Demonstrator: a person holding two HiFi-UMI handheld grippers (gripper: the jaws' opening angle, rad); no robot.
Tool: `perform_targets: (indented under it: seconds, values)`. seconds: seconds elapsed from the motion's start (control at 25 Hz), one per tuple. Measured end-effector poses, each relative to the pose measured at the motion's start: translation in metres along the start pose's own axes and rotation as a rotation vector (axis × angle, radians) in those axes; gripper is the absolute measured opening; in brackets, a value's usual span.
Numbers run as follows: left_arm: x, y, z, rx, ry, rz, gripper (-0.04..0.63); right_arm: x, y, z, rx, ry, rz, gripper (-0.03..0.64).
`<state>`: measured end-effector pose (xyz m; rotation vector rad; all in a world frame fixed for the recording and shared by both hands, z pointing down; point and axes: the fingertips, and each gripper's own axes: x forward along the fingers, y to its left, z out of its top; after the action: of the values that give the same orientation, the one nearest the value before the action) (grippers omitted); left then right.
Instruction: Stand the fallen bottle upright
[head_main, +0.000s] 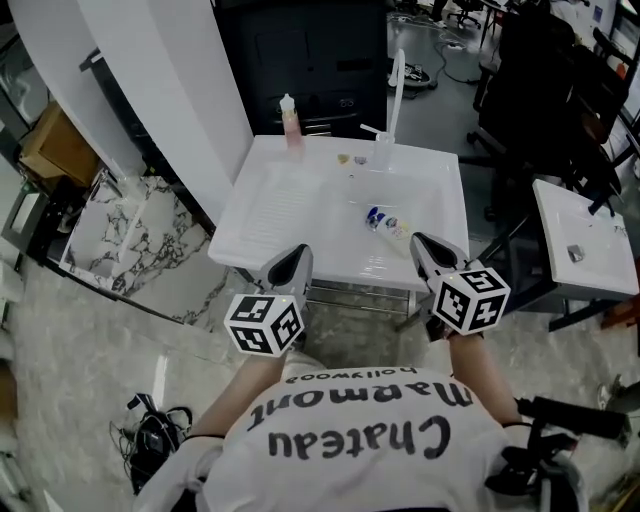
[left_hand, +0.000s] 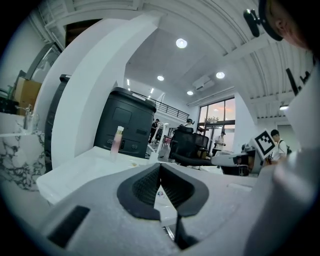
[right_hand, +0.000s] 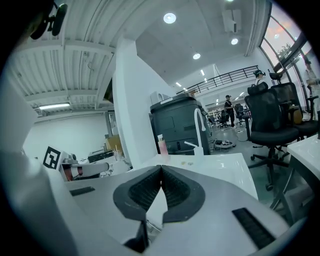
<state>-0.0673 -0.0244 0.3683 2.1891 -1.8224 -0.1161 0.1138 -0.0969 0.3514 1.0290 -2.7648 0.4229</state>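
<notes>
Right gripper (head_main: 418, 240) and left gripper (head_main: 301, 252) closed, empty — fallen bottle (head_main: 388, 224) lay flat just beyond right fingertips. Best: open wide, pinch mid-body.

There are 2 bottles: 1 fallen bottle (head_main: 388, 224) lying in the basin and 1 upright pink bottle (head_main: 291, 117) on the back rim. There are 2 white sinks, the near sink (head_main: 290, 205) and the side sink (head_main: 590, 250), with 1 faucet (head_main: 396, 85) in view. There are 2 grippers, the left gripper (head_main: 290, 262) and the right gripper (head_main: 432, 250), each bearing 1 marker cube. 1 dark cabinet (head_main: 300, 50) stands behind.
</notes>
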Motion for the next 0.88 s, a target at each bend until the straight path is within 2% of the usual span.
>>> perform_targets:
  seconds: [0.88]
  values:
    - [-0.032,-0.004,-0.027,-0.040,0.027,0.069,0.014,-0.022,-0.008,-0.029,-0.013,0.056,-0.011,0.014]
